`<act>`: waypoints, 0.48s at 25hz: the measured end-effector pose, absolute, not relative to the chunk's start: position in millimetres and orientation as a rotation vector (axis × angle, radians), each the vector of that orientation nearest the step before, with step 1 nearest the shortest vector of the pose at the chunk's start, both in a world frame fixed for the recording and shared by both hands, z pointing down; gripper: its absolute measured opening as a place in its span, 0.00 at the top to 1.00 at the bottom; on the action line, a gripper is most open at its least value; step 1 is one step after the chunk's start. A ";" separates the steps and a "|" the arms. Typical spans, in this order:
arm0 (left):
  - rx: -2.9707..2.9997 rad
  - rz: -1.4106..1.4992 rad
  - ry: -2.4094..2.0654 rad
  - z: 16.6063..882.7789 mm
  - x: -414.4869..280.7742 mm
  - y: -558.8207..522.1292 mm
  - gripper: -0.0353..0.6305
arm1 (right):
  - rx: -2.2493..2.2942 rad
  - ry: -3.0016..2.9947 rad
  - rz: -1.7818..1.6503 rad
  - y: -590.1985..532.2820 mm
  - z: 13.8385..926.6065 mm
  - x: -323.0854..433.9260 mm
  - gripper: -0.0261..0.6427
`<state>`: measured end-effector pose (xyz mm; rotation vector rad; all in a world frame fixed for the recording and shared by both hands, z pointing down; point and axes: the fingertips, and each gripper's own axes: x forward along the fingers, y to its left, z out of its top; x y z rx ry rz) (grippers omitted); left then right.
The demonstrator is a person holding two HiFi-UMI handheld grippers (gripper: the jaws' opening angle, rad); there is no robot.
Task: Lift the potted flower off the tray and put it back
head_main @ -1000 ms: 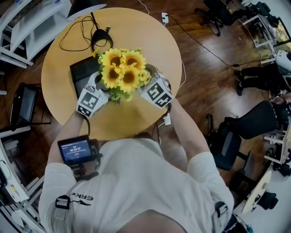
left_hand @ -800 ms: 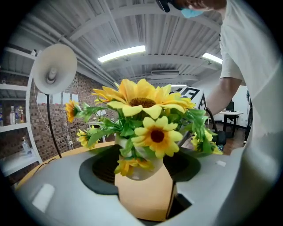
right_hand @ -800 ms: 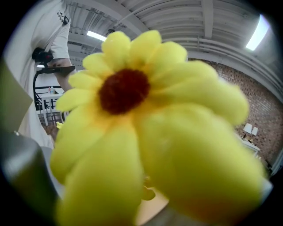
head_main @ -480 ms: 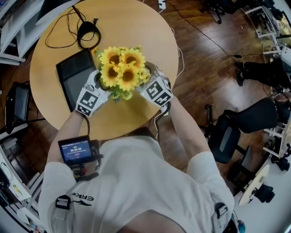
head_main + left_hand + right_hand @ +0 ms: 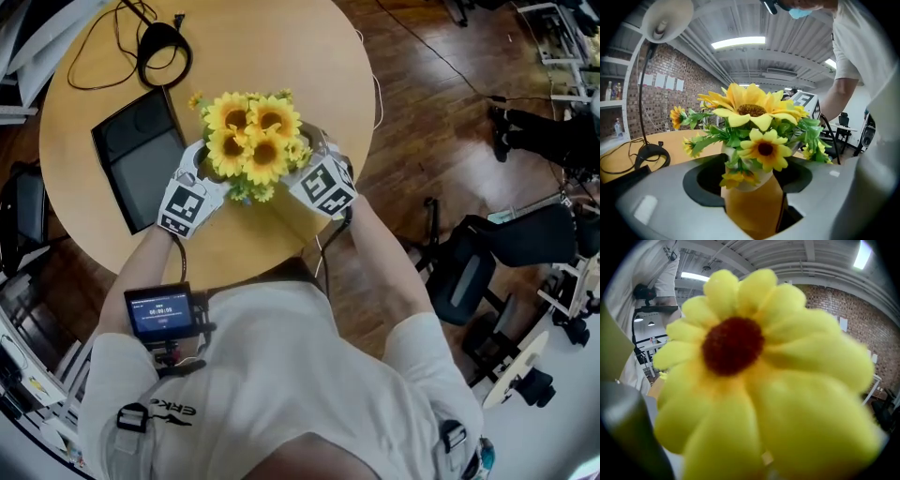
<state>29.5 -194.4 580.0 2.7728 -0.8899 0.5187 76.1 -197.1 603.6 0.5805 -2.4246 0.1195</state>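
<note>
Yellow blooms fill the middle of the head view. The potted flower (image 5: 248, 145) sits between the two grippers, the left gripper (image 5: 202, 183) on one flank and the right gripper (image 5: 314, 180) on the other. In the left gripper view, the grey jaws stand on either side of the orange pot (image 5: 752, 206) and press against it just under its white rim. This gripper is therefore clamped on the pot below the leaves, where the body is firm and the stems are spared.

The right gripper view is no help (one sunflower head (image 5: 754, 376) lies against the lens and covers nearly everything). From above only its marker cube shows, so I cannot tell whether its jaws are closed on the pot. It seems placed opposite the left gripper to steady the load from the other side.

The black tray (image 5: 141, 159) lies beyond the left gripper's outer side, apart from it. The plant is thus off the tray, over the bare wood of the round table (image 5: 281, 56) near the person's edge. Whether the pot's foot touches the wood is hidden. Past the tray, ahead of the left gripper, a lamp base (image 5: 157, 53) rests with its cable.

My judgement is that the lift is done and the return remains. The carry should go toward the left gripper's side, with the pot kept upright.
</note>
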 end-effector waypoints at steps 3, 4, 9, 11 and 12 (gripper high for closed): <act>2.765 0.529 -0.891 584.0 28.8 -194.1 0.50 | 0.579 -2.418 0.130 -196.7 608.5 75.1 0.33; 2.763 0.533 -0.890 585.2 28.2 -194.1 0.50 | 0.581 -2.419 0.134 -196.8 609.7 74.3 0.33; 2.754 0.541 -0.886 589.0 27.6 -194.7 0.50 | 0.591 -2.411 0.139 -197.3 614.1 73.4 0.33; 2.755 0.559 -0.885 590.4 26.1 -195.1 0.50 | 0.597 -2.409 0.144 -197.7 616.7 71.4 0.33; 2.757 0.569 -0.884 591.1 25.3 -195.3 0.50 | 0.601 -2.409 0.152 -197.7 618.6 70.4 0.33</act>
